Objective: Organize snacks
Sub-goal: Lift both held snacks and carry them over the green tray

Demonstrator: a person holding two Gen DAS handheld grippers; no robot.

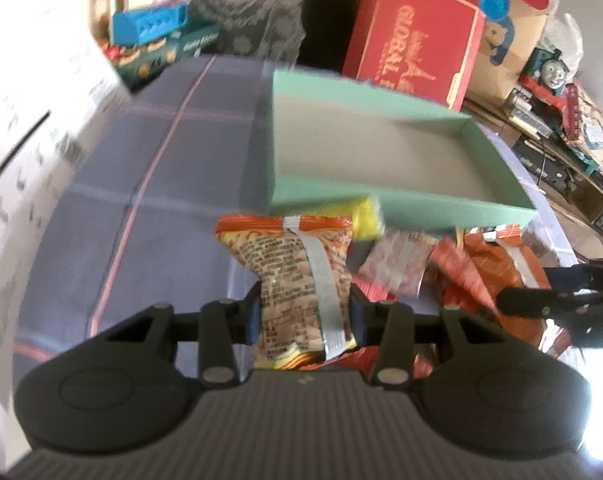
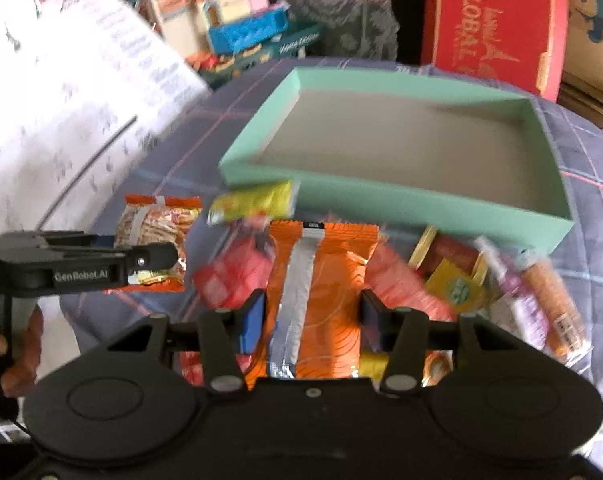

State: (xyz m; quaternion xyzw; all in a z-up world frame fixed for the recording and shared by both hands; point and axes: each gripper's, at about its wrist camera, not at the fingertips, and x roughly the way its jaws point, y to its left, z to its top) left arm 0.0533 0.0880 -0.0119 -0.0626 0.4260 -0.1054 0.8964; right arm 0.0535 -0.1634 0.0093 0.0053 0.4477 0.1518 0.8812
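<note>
In the left wrist view my left gripper (image 1: 305, 306) is shut on a snack packet (image 1: 301, 264) with an orange top, small print and a silver back seam, held above the plaid cloth. My right gripper (image 2: 313, 308) is shut on an orange packet (image 2: 329, 280) with a silver seam. Beyond both lies an open mint-green box (image 2: 421, 204), its grey inside bare; the same green box (image 1: 441, 210) shows in the left view. A pile of loose snacks (image 2: 457, 284) lies against its near wall, including a yellow packet (image 2: 253, 202). Each gripper shows in the other's view: left gripper (image 2: 141, 258), right gripper (image 1: 541, 304).
A blue plaid cloth (image 1: 161, 180) covers the surface. A red gift box (image 1: 417, 44) stands behind the green box, toys and a blue toy house (image 1: 149, 24) at the back left, a white printed sheet (image 2: 81, 100) on the left. A person's hand (image 2: 17, 360) holds the left gripper.
</note>
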